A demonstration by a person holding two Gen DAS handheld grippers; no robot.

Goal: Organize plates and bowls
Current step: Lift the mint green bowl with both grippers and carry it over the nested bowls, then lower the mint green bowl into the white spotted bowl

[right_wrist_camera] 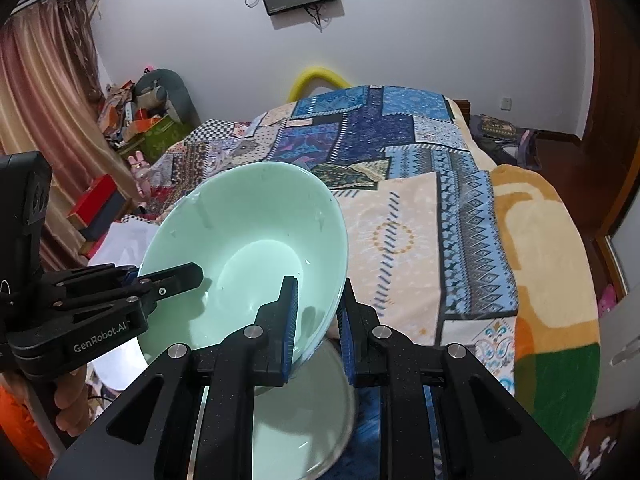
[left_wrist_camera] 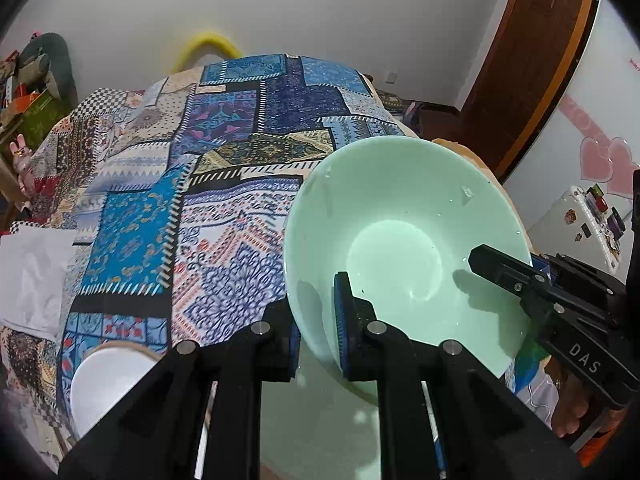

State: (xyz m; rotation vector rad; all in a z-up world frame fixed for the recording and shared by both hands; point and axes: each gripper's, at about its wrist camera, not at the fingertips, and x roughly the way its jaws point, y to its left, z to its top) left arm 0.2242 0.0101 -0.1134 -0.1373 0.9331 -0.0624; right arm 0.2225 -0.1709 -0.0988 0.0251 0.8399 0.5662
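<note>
Both grippers pinch the rim of one tilted mint green bowl (left_wrist_camera: 400,240): left gripper (left_wrist_camera: 318,336) low in the middle, right gripper (right_wrist_camera: 318,328) likewise. Behind, the patchwork blanket (left_wrist_camera: 224,168) lies wide and bare. A white bowl (left_wrist_camera: 108,384) sits lower left.

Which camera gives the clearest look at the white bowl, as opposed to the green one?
The left wrist view: the white bowl sits at lower left on the patterned bedspread, rim and inside visible. The right wrist view shows only a pale patch behind the left tool, too hidden to identify.
</note>
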